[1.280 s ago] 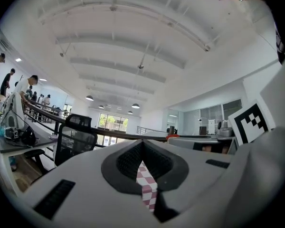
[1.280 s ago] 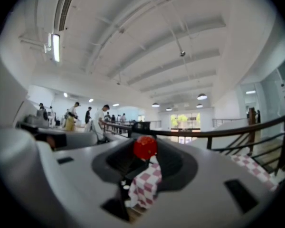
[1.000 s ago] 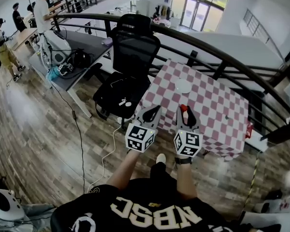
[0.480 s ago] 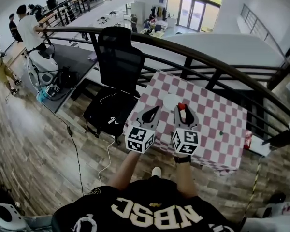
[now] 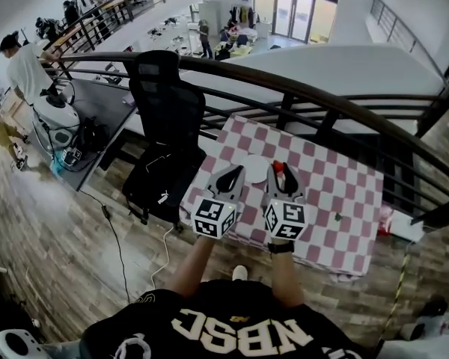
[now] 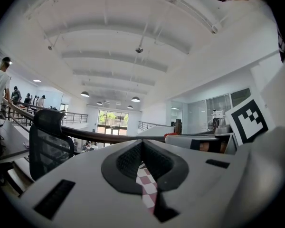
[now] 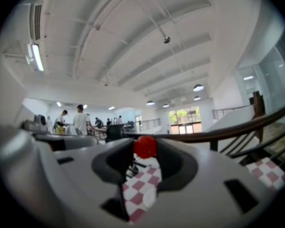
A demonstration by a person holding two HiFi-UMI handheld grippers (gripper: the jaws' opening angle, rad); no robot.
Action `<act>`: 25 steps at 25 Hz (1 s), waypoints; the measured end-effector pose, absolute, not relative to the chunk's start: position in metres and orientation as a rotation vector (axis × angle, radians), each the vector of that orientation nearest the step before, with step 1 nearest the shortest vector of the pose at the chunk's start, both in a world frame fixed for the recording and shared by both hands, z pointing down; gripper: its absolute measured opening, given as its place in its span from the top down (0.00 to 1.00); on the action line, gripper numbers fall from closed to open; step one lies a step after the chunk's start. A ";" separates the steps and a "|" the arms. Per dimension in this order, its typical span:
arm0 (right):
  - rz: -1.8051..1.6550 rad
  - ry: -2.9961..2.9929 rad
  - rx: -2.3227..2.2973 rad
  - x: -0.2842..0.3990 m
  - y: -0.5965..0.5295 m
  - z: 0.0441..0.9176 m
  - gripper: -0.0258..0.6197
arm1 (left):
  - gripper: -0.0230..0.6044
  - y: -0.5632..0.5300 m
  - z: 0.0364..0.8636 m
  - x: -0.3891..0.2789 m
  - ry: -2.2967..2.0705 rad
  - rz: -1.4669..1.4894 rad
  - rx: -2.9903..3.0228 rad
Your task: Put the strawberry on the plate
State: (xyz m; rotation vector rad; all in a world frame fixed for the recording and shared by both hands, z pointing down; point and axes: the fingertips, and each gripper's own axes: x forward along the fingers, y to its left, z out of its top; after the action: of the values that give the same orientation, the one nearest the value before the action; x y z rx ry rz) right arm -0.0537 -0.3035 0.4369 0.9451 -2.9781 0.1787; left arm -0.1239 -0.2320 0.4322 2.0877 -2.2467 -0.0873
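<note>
Grip check: you're pinching the small red strawberry [image 7: 145,147] sidewise in your right tool [image 5: 279,170], likely soft, bruisable; left tool [image 6: 142,143] clenched empty.

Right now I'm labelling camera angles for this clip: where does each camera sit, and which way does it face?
Head view: on the person's head, looking steeply down at the checkered table and plate; shows forearms, left gripper, right gripper.
Left gripper view: rides the left gripper, looking along its shut jaws toward chair and railing.
Right gripper view: rides the right gripper, looking along jaws gripping the strawberry.
Shared: both gripper views show the table's checks between the jaws, railing beyond.
</note>
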 end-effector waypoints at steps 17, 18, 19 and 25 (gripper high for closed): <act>0.346 -2.728 0.945 -0.057 -0.369 0.547 0.72 | 0.94 -0.287 0.521 -0.159 -2.047 0.077 2.013; 0.358 -2.706 0.958 -0.056 -0.378 0.556 0.72 | 0.94 -0.293 0.528 -0.165 -2.035 0.105 2.019; 0.373 -2.684 0.971 -0.055 -0.387 0.565 0.72 | 0.94 -0.299 0.535 -0.172 -2.022 0.126 2.022; 0.413 -2.539 0.974 -0.058 -0.428 0.629 0.72 | 0.94 -0.335 0.591 -0.212 -1.907 0.172 1.988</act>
State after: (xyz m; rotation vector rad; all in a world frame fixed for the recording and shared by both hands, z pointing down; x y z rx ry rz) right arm -0.0575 -0.4276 0.6292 0.9738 -2.5387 0.4128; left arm -0.2120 -0.3350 0.5910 1.9881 -1.9072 0.1723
